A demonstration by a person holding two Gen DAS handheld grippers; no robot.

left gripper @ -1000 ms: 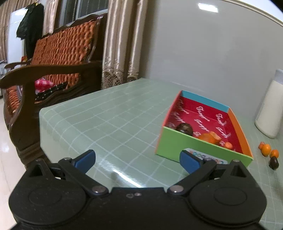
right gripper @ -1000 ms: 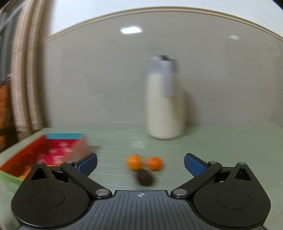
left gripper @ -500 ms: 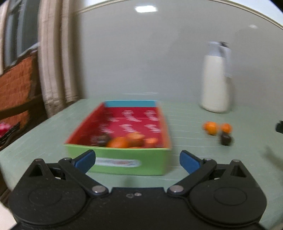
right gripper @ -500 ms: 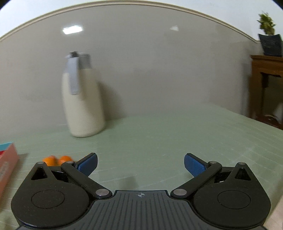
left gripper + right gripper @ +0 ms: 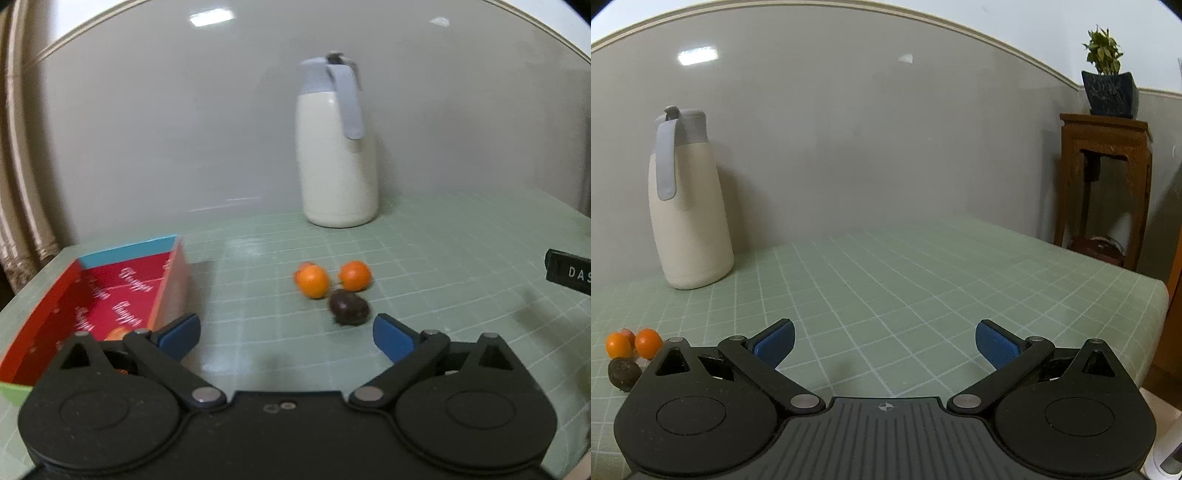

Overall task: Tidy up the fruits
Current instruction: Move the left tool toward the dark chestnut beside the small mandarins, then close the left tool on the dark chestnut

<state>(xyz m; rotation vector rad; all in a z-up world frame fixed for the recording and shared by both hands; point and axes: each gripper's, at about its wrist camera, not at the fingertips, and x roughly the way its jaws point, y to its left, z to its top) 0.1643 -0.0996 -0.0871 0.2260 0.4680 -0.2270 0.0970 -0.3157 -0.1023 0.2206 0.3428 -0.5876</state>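
Two orange fruits point(image 5: 312, 280) point(image 5: 354, 275) and a dark round fruit point(image 5: 349, 307) lie together on the green checked table point(image 5: 443, 258). My left gripper point(image 5: 286, 338) is open and empty, just short of the dark fruit. A red-lined box point(image 5: 110, 291) with a green front stands at the left and holds an orange fruit point(image 5: 118, 334). My right gripper point(image 5: 884, 341) is open and empty over bare table; the same fruits point(image 5: 648, 343) point(image 5: 624, 373) lie at its far left.
A cream thermos jug point(image 5: 338, 155) stands at the wall behind the fruits, also in the right wrist view point(image 5: 687, 206). The other gripper's edge point(image 5: 569, 271) shows at the right. A wooden stand point(image 5: 1104, 184) with a potted plant point(image 5: 1108, 85) is beyond the table's right edge.
My left gripper has swung right, from the box to the loose fruits. My right gripper has swung right, away from the fruits. Both stay open.
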